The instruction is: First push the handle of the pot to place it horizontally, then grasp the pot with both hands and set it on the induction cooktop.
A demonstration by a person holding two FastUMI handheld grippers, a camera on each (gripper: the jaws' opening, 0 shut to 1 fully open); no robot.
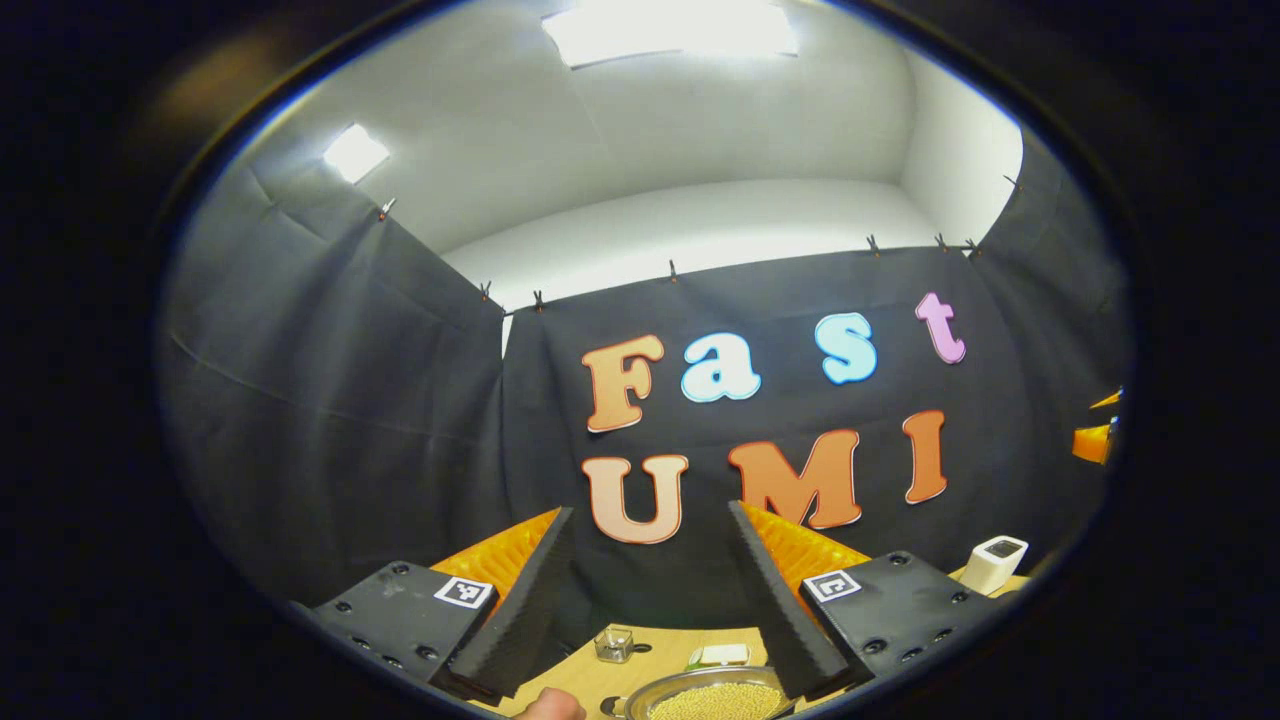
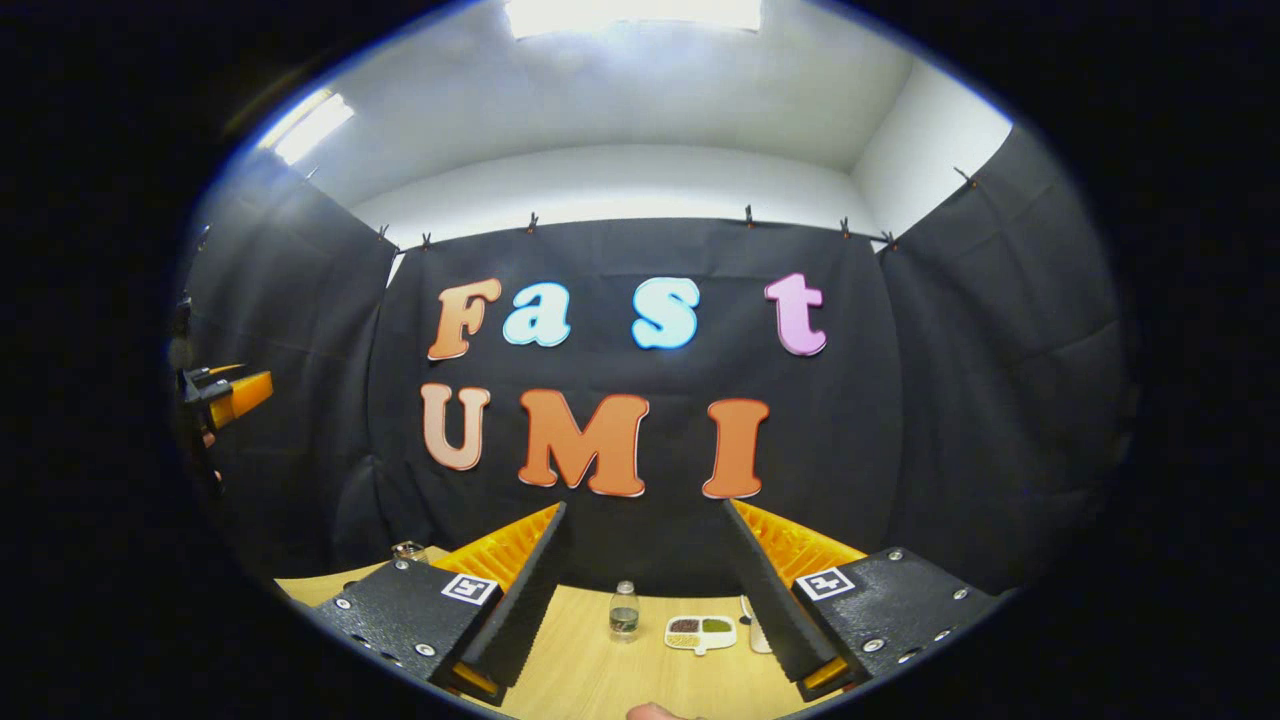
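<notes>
Left claw [image 1: 650,585] wide open (empty) above pot [image 1: 705,697], right claw [image 2: 645,585] open, empty

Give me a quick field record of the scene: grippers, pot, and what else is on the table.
left gripper: open, raised, holds nothing
right gripper: open, raised, holds nothing
pot: below the left gripper, holds yellowish grains; handle not visible
table: wooden
small bottle: upright, near the wall
divided dish: right of the bottle
induction cooktop: cannot tell

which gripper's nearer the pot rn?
Left. The pot sits just below the open left gripper, between its fingers. In the right gripper view, the open right gripper faces bare table.
</notes>
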